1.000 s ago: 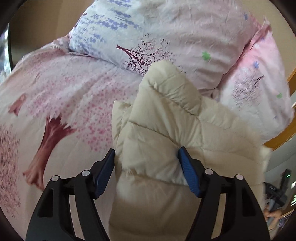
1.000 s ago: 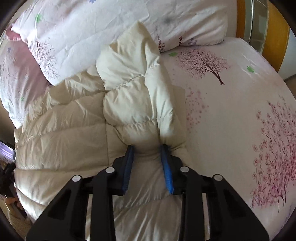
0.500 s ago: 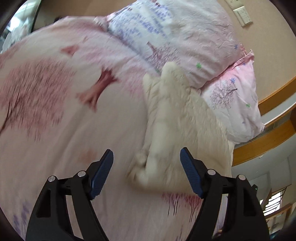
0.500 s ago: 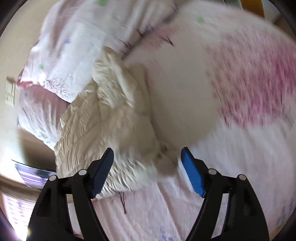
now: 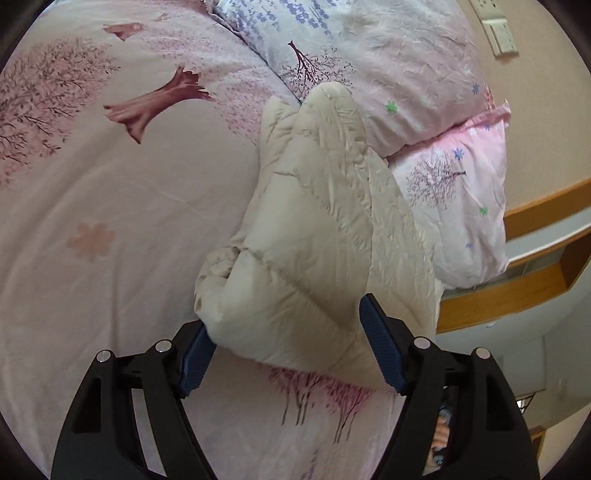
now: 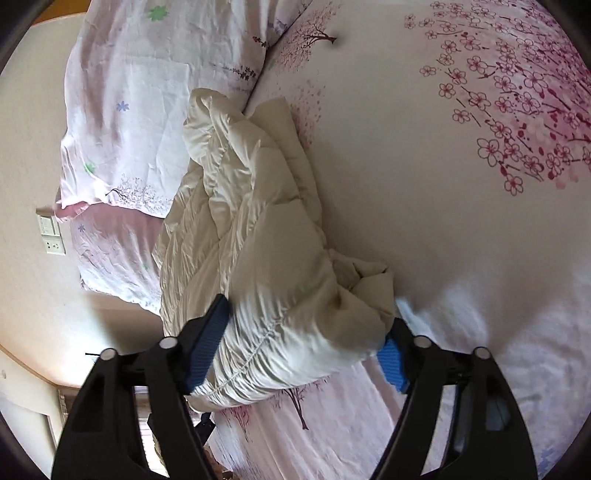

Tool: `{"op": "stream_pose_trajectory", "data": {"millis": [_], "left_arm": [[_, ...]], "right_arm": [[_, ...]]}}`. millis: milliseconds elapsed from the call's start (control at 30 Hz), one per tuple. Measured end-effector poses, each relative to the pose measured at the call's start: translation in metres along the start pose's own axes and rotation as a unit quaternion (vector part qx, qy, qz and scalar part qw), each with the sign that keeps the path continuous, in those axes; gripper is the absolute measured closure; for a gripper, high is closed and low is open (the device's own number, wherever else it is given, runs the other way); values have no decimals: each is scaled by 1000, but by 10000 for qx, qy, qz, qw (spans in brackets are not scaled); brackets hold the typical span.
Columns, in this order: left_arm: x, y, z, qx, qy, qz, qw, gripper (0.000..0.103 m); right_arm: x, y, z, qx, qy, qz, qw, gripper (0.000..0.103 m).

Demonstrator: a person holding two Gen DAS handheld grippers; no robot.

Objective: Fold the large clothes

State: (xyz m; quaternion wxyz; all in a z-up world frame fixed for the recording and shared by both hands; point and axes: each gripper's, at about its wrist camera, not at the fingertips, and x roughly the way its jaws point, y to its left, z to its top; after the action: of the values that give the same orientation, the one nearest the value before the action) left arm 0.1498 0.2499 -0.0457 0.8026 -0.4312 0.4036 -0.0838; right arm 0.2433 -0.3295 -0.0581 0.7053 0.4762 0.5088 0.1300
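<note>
A cream quilted puffer jacket (image 5: 314,229) lies folded in a thick bundle on the pink floral bed cover (image 5: 110,221), its far end against the pillows. It also shows in the right wrist view (image 6: 266,236). My left gripper (image 5: 291,350) is open, its blue pads either side of the bundle's near end. My right gripper (image 6: 299,350) is open too, its jaws wide around the near end of the jacket, not pinching it.
Two floral pillows (image 5: 388,62) (image 5: 461,203) lie at the head of the bed. A wooden ledge (image 5: 517,288) and a wall with a switch plate (image 5: 498,33) stand beyond. In the right wrist view, sockets (image 6: 51,236) sit on the wall left of the pillows (image 6: 147,92).
Both grippers have let go of the jacket and opened wide. They pulled back and swung round; the folded jacket now lies on the bed between their open jaws.
</note>
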Motion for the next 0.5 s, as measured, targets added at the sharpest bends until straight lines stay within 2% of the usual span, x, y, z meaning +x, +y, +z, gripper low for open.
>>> {"op": "stream_pose_trajectory", "data": {"millis": [33, 67, 100, 133, 167, 200, 300, 500], "left_arm": [[0, 1, 1, -54, -45, -32, 10000, 32], [0, 3, 3, -158, -130, -103, 9997, 39], [-1, 5, 5, -230, -199, -153, 9994, 50], [-1, 7, 7, -283, -281, -238, 9989, 57], [-2, 8, 8, -285, -336, -287, 9986, 72], [-4, 9, 10, -277, -386, -333, 9983, 79], [-13, 6, 12, -154, -532, -469, 9974, 88], [-56, 4, 2, 47, -991, -669, 9928, 91]], "right_arm": [[0, -2, 0, -22, -7, 19, 10000, 47], [1, -4, -1, -63, -16, 43, 10000, 53], [3, -4, -1, -98, -25, 82, 9999, 63], [4, -3, -1, -127, -37, 135, 9998, 70], [4, -1, -2, -176, -55, 212, 9996, 74], [3, 1, -2, -222, -69, 261, 9994, 78], [-1, 15, -7, -486, -116, 381, 9980, 84], [-15, 36, -28, -978, 89, 683, 9928, 85]]}}
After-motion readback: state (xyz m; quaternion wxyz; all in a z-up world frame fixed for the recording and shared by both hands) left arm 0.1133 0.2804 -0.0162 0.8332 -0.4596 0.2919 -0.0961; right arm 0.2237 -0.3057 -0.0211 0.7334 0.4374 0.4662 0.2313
